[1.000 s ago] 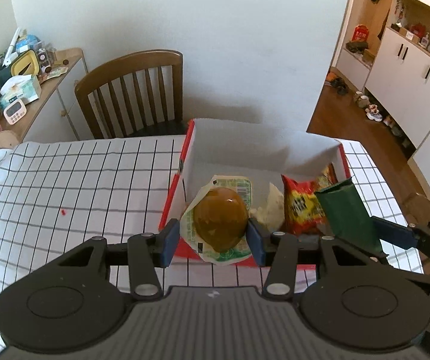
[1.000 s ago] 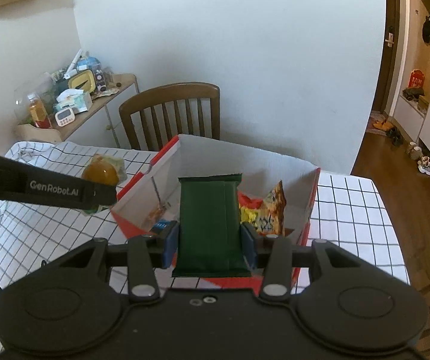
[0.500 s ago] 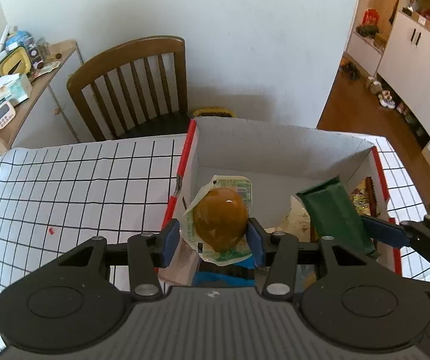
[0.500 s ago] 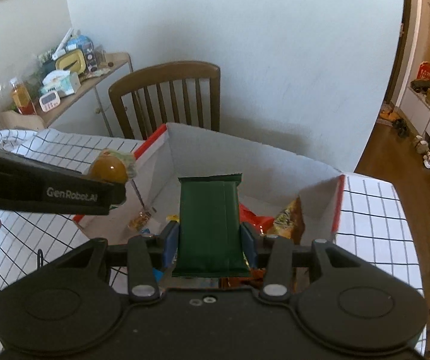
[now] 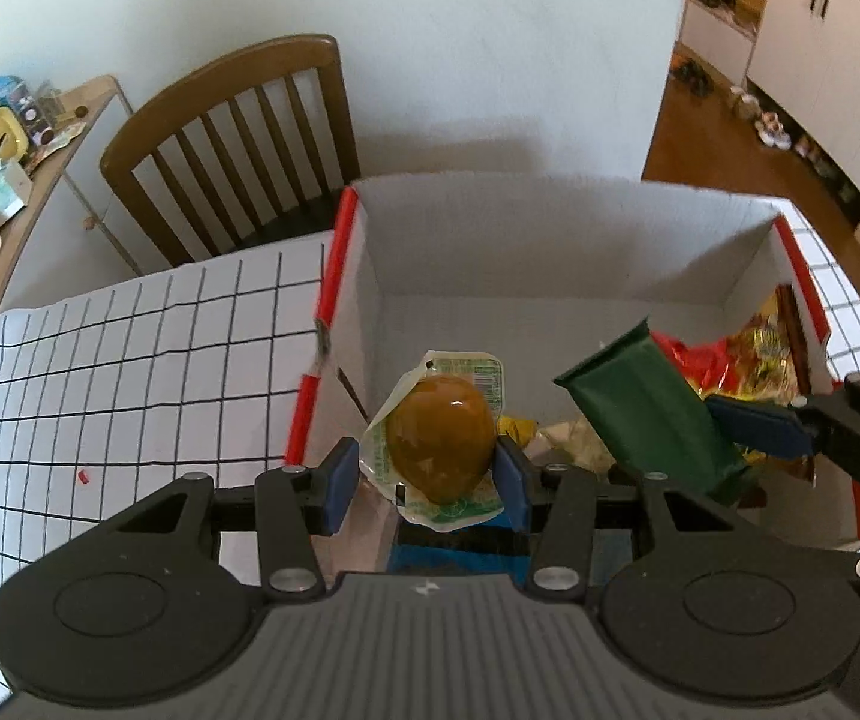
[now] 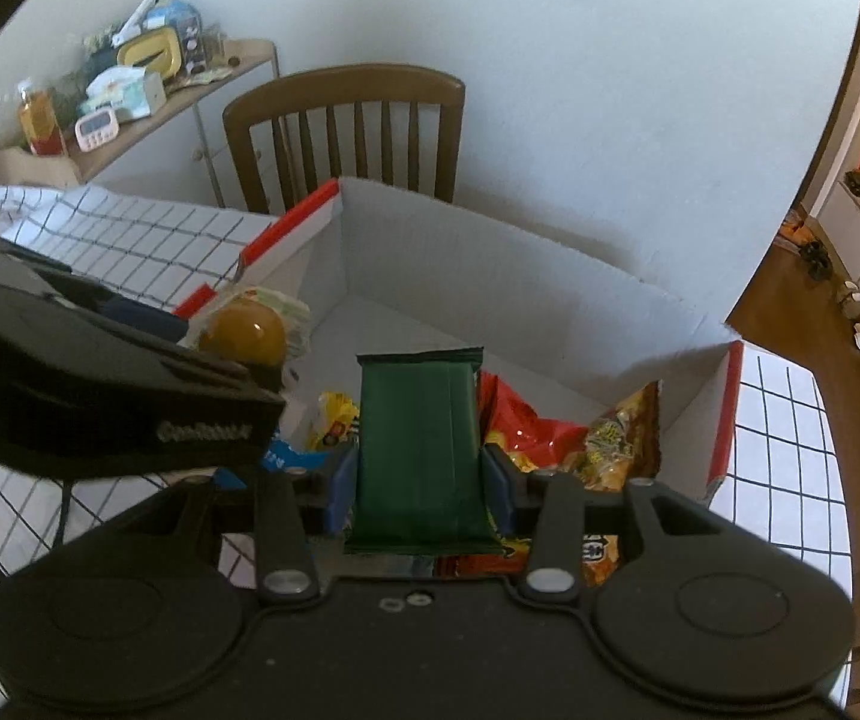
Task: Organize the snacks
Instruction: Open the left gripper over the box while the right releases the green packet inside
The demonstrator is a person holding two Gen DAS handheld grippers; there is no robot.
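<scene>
My left gripper (image 5: 427, 471) is shut on a brown egg in a clear packet (image 5: 439, 441), held over the near left part of the white box with red edges (image 5: 490, 228). My right gripper (image 6: 421, 483) is shut on a flat dark green packet (image 6: 418, 444), held over the box's near middle. The green packet (image 5: 646, 414) also shows at the right of the left wrist view, and the egg packet (image 6: 244, 330) at the left of the right wrist view. Inside the box lie red and yellow snack bags (image 6: 556, 432) and a blue packet (image 5: 448, 552).
The box stands on a table with a white, black-gridded cloth (image 5: 130, 360). A wooden chair (image 5: 238, 144) stands behind it against the wall. A side counter (image 6: 148, 96) with clutter is at the far left. The box's far half has bare floor (image 5: 520, 330).
Both grippers have moved forward and down over the box with their packets still gripped. The box's inside now fills more of both views.
</scene>
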